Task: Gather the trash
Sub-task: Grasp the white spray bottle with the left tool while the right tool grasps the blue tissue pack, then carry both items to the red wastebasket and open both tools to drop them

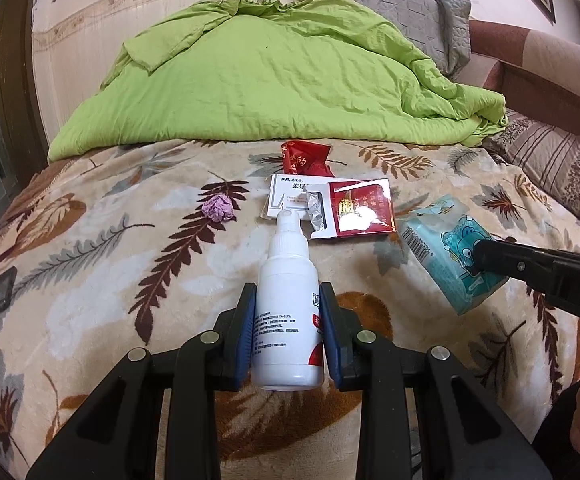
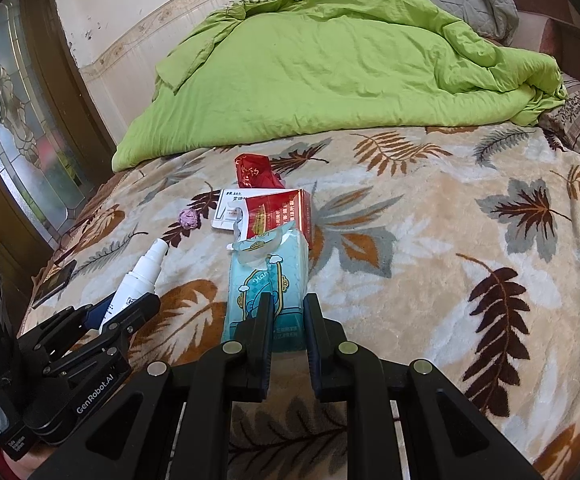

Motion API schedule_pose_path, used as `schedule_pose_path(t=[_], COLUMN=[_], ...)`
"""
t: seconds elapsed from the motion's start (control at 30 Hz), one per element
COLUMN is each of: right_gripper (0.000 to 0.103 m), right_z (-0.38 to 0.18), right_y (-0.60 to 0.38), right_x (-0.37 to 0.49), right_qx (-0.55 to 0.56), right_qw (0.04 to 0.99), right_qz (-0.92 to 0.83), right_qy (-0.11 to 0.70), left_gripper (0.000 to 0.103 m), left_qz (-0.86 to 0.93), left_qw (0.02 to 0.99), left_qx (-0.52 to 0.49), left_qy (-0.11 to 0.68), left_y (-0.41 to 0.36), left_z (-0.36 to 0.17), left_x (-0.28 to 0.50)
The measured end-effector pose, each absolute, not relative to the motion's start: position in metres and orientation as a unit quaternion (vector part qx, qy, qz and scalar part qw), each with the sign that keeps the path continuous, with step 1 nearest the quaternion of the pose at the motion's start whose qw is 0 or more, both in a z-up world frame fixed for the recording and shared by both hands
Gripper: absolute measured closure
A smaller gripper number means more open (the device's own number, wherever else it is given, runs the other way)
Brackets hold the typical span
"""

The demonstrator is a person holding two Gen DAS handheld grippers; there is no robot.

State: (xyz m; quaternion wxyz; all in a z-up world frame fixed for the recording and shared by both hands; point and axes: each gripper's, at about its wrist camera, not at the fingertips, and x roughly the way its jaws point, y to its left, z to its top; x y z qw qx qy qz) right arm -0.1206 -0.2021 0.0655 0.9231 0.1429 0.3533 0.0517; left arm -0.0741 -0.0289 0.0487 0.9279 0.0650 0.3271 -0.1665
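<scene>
Red cigarette pack (image 1: pixel 360 210), white box (image 1: pixel 290 196) and purple paper ball (image 1: pixel 218 208) lie ahead on the bed (image 1: pixel 89 280). Left tool (image 1: pixel 287 300) clamps the white spray bottle (image 1: pixel 287 304); right tool (image 2: pixel 287 304) pinches the blue tissue pack (image 2: pixel 265 280).

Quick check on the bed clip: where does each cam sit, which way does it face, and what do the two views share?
Left wrist: on the left hand-held gripper, facing down the bed toward the green duvet; its own fingers clamp the white spray bottle; the right hand-held gripper enters from the right.
Right wrist: on the right hand-held gripper, same heading; fingers clamp the teal tissue pack; the left hand-held gripper shows lower left.
Shared: bottle, tissue pack, red cigarette box, purple paper ball, leaf blanket.
</scene>
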Motion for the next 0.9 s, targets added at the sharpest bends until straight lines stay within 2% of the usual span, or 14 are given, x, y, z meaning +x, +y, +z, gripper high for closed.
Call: schedule_pose_path(t=[0.9], right_gripper=[0.087], right_z=[0.0657], right_y=[-0.203], right_x=[-0.1216], right_qx=[0.144], right_qw=[0.923], right_qz=[0.051], right_qy=[0.353], left_gripper=[0.074], left_qz=[-0.165], left_qw=[0.928], left_qx=[0.069], left_qy=[0.326], left_y=[-0.0315], left_z=[0.0492], left_x=[-0.0764])
